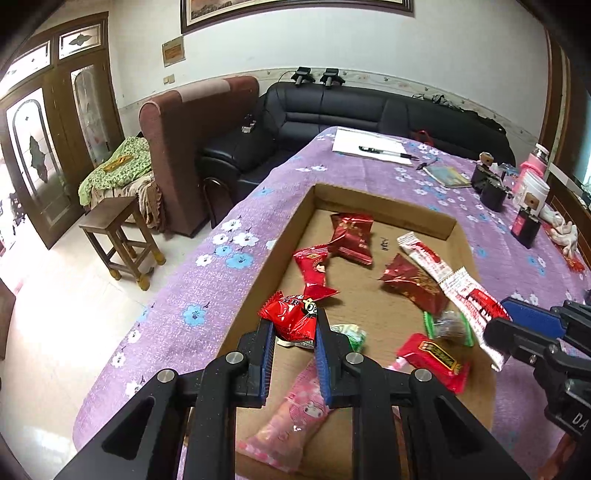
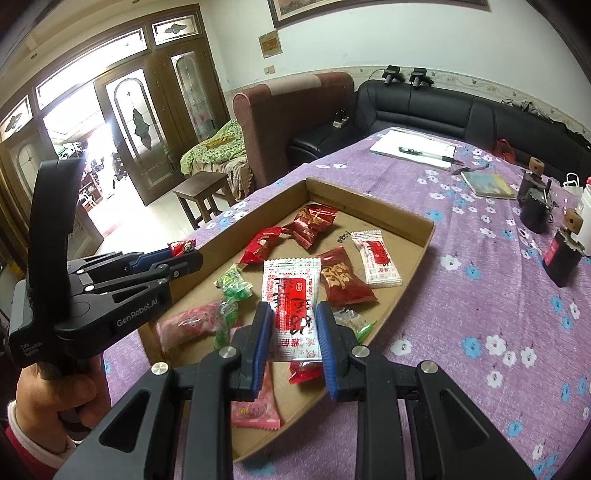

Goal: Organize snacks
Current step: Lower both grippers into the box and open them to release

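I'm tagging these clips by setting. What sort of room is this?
Most likely a home living room: a black leather corner sofa along the wall, a framed picture above it, and a table under a purple flowered cloth.

A: Tablecloth (image 1: 207,295) purple, scattered white and blue flowers. Tray (image 1: 384,206) plain brown cardboard.

B: Left gripper (image 1: 294,334): black body, blue pads. Packet (image 1: 290,314) between them bright red, white-and-black print.

A: Right gripper (image 2: 293,332), same black and blue. Its sachet (image 2: 291,295) white, red panel in the middle, red lettering.

B: At the tray's twelve o'clock, a dark red pack (image 1: 351,236) with gold print. At six, a pale pink wrapper (image 1: 288,417) with a cartoon figure.

A: Green-and-clear twists (image 2: 232,284) at nine o'clock in the right view. Sofa (image 1: 354,107) beyond the table black; armchair (image 1: 192,122) reddish brown.
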`<state>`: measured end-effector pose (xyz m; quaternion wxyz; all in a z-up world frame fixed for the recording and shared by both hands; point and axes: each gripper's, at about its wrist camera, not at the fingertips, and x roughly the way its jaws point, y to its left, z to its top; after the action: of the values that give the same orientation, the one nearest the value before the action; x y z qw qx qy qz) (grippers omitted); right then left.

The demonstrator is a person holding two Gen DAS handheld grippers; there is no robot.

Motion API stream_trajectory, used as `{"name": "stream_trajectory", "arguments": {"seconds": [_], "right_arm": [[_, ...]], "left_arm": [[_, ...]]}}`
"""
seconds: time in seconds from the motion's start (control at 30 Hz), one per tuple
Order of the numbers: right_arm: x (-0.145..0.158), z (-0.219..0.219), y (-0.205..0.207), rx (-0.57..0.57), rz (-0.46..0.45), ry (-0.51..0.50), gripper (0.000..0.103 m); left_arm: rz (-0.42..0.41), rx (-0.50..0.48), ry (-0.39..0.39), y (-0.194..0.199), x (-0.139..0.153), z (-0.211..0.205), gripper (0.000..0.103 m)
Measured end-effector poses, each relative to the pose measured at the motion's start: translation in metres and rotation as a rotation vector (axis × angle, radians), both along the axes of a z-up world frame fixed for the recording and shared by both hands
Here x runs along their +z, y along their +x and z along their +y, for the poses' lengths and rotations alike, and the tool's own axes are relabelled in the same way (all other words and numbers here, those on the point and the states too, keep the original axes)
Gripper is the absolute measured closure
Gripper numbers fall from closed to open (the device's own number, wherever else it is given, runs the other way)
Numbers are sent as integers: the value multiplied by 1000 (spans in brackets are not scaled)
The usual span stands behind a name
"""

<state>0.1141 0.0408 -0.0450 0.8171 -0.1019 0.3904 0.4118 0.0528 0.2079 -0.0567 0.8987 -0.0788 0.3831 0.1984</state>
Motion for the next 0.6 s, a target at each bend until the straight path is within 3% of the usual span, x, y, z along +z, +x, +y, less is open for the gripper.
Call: {"name": "stream_trajectory", "arguments": {"seconds": [0.6], "right_arm": [[-21,19,39,-24,41,-16,78]], "left_arm": [[61,8,-10,22,-23,12,82]]}}
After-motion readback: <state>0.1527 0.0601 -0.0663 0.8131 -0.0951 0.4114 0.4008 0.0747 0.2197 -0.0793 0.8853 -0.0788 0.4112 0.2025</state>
